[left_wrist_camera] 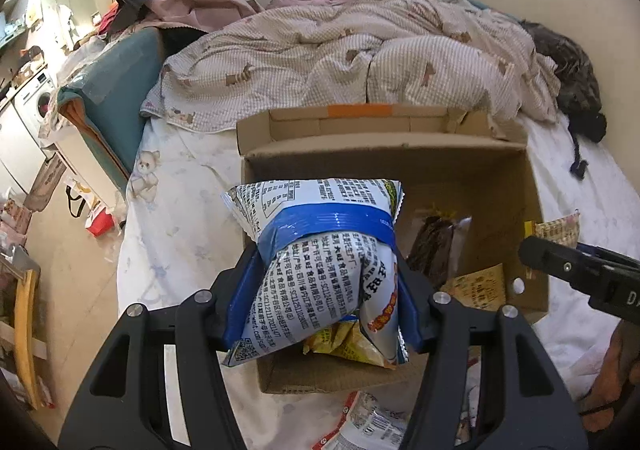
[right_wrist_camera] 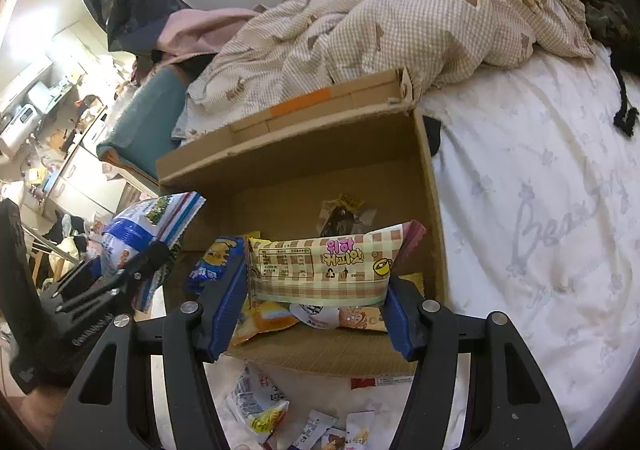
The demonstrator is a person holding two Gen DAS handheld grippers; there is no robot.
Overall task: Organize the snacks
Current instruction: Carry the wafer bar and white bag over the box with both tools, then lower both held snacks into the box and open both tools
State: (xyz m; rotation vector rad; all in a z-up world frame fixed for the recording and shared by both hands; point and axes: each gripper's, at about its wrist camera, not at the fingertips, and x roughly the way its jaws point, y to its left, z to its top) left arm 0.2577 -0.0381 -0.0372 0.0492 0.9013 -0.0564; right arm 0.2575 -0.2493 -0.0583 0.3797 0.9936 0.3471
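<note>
The left gripper (left_wrist_camera: 326, 290) is clenched on one white-and-blue snack bag (left_wrist_camera: 320, 246), its blue pads pressing the bag's crumpled lower half from both sides, so the bag stands up between the fingers and hangs over the near left part of the open cardboard box (left_wrist_camera: 532, 186). In the right wrist view this same bag shows at the left edge of the box, held just outside its left wall. The box sits on the bed (right_wrist_camera: 540, 210), with a rumpled checked quilt (left_wrist_camera: 360, 54) behind it. Inside the box, going left to right, lie a yellow packet (left_wrist_camera: 344, 342) under the held bag, one dark chocolate-coloured packet (left_wrist_camera: 436, 246) further back, and a pale yellow packet (left_wrist_camera: 478, 284) by the right wall; more may lie hidden. The right gripper (right_wrist_camera: 316, 290) grasps one checked beige snack bar packet (right_wrist_camera: 324, 262) crosswise, each end touching a pad, above the near part of the box. Beneath it a few more packets lie in the box, too overlapped to count. On the bed in front of the box are several loose small packets (right_wrist_camera: 260, 402).
</note>
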